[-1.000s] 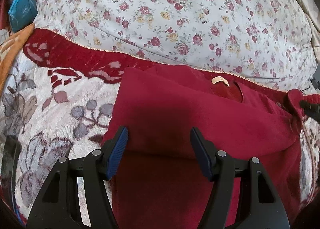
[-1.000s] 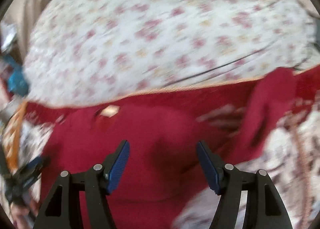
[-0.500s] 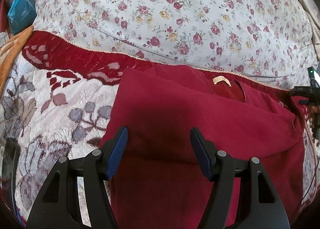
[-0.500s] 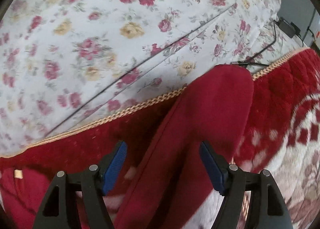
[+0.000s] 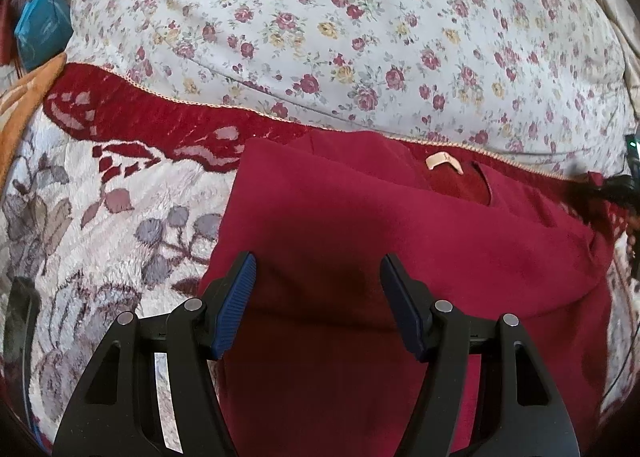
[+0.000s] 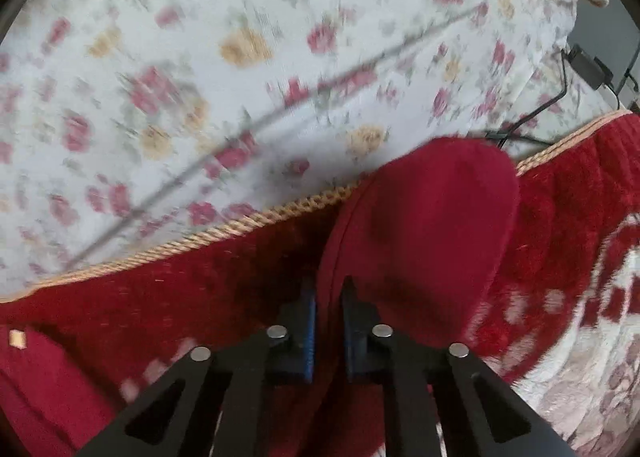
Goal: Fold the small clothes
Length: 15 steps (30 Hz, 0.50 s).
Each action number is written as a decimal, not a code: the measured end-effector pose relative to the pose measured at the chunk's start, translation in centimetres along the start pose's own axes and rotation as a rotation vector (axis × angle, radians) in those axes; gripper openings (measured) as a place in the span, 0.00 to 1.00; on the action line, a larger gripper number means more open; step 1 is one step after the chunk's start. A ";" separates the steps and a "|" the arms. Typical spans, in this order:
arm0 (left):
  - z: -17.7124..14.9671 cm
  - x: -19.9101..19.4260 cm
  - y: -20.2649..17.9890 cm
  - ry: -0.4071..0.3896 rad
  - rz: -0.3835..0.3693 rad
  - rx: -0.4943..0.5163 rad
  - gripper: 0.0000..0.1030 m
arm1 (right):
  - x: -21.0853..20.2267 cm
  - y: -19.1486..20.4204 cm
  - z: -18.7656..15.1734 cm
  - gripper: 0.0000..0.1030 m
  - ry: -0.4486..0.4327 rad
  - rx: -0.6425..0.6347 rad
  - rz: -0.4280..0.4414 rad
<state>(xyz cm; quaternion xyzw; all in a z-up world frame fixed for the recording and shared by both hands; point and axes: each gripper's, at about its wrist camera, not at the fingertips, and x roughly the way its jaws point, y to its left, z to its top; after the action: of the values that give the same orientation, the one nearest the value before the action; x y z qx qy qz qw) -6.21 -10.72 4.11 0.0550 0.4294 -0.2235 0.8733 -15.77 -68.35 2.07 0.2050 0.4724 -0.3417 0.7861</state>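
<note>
Dark red garment (image 5: 400,241) spread flat on a plush red-and-cream blanket (image 5: 100,193), neckline and pale label (image 5: 442,161) toward a floral quilt (image 5: 360,29) lying beyond the blanket's corded edge. Left side already folded in, giving a straight edge down the left.

Left tool (image 5: 318,281) hovering over the garment's middle, jaws standing well apart, nothing between them, pads clear of the cloth.

Right tool (image 6: 329,299) at the garment's right sleeve (image 6: 424,225), jaws just closed, pinched on the sleeve's left edge with a thin fold of red cloth between the blue pads. Sleeve stretched out from the tool across the blanket, rounded end reaching over the corded edge onto the quilt. Black cable (image 6: 532,117) on the quilt just past the sleeve's end.

No containers visible; a blue object (image 5: 40,29) at far left, contents impossible to tell.
</note>
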 end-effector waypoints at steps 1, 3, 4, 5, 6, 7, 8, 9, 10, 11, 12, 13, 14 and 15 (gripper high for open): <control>0.1 -0.2 0.2 -0.004 -0.005 -0.013 0.63 | -0.9 -0.2 0.0 0.08 -0.017 0.007 0.032; 0.1 -0.5 0.5 -0.011 -0.012 -0.032 0.63 | -3.7 -0.4 -0.2 0.08 -0.062 0.013 0.118; 0.2 -0.7 0.7 -0.017 -0.013 -0.044 0.63 | -5.0 -0.3 -0.3 0.07 -0.080 0.006 0.148; 0.2 -0.8 0.9 -0.020 -0.013 -0.053 0.63 | -6.4 0.0 -0.5 0.07 -0.097 -0.011 0.186; 0.2 -1.0 1.0 -0.024 -0.014 -0.063 0.63 | -8.5 0.7 -0.9 0.07 -0.116 -0.042 0.237; 0.3 -1.1 1.2 -0.030 -0.016 -0.075 0.63 | -9.7 1.1 -1.4 0.07 -0.128 -0.055 0.266; 0.3 -1.3 1.4 -0.035 -0.019 -0.083 0.63 | -11.3 1.7 -1.8 0.07 -0.145 -0.070 0.315; 0.3 -1.5 1.5 -0.041 -0.021 -0.091 0.63 | -13.1 2.6 -2.5 0.07 -0.160 -0.092 0.377; 0.3 -1.6 1.6 -0.044 -0.023 -0.096 0.63 | -14.6 3.9 -3.6 0.07 -0.168 -0.114 0.418; 0.3 -1.7 1.7 -0.047 -0.026 -0.102 0.63 | -16.2 5.5 -4.7 0.07 -0.177 -0.144 0.459; 0.3 -1.8 1.8 -0.049 -0.029 -0.105 0.63 | -17.3 6.5 -5.9 0.08 -0.181 -0.182 0.508; 0.2 -1.8 1.8 -0.050 -0.035 -0.110 0.63 | -18.3 7.8 -6.9 0.07 -0.177 -0.212 0.545; 0.2 -1.9 1.9 -0.050 -0.039 -0.113 0.63 | -19.2 9.5 -8.5 0.07 -0.162 -0.264 0.590; 0.1 -1.9 1.9 -0.049 -0.046 -0.117 0.63 | -19.2 10.7 -9.7 0.08 -0.149 -0.299 0.614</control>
<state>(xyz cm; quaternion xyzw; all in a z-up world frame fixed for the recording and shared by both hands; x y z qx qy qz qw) -6.27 -8.42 5.48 -0.0115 0.4214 -0.2194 0.8799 -19.96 -48.23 14.46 0.1944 0.3748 -0.0304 0.9060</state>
